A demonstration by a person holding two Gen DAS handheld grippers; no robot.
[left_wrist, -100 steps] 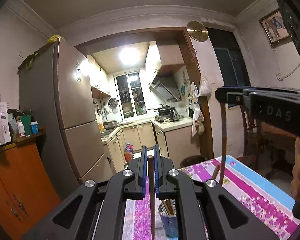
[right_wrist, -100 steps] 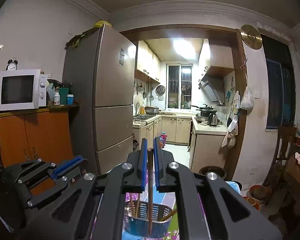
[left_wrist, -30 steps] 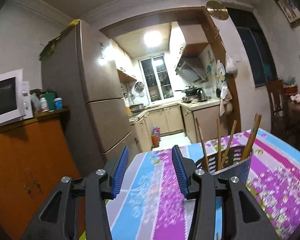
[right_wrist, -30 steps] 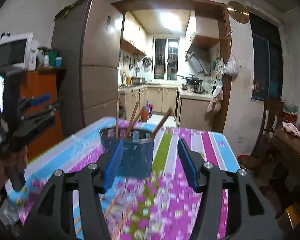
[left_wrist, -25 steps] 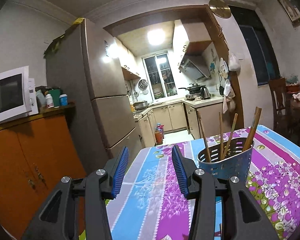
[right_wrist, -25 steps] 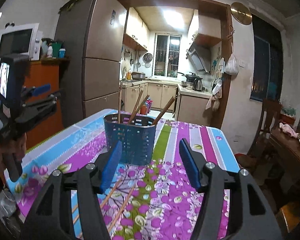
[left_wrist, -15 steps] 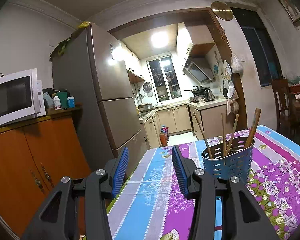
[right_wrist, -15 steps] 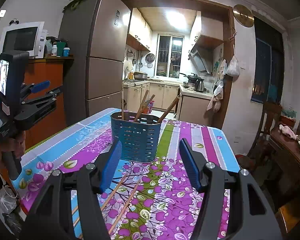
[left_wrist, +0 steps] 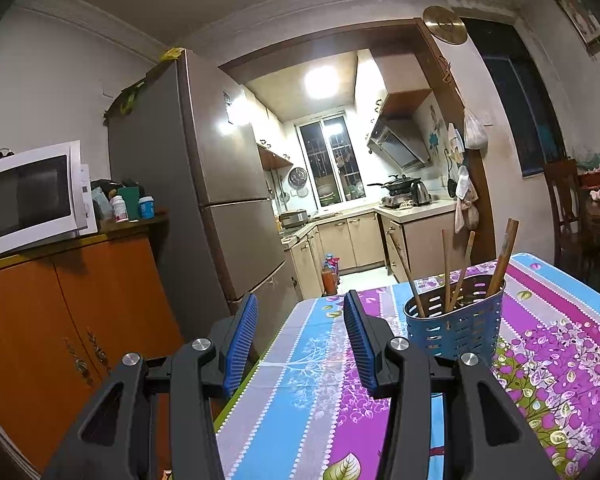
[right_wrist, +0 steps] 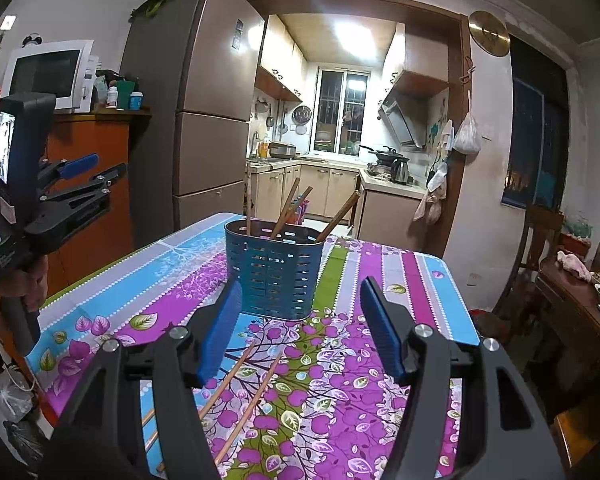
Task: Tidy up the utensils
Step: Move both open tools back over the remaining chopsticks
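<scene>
Both the left tongs (left_wrist: 300, 334) and the right tongs (right_wrist: 300, 326) hang apart and empty above the desk (right_wrist: 400, 280), probably ready for the loose chopsticks (right_wrist: 236, 392) lying just before the blue holder (right_wrist: 275, 272), where several already stand.

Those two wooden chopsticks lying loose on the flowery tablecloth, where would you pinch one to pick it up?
Probably near the middle of the right-hand loose wooden chopstick, coming straight down from above with the open right gripper, fingers straddling its thin width. It lies flat on the floral tablecloth, slanting toward the blue perforated utensil basket, apart from its neighbour.
</scene>
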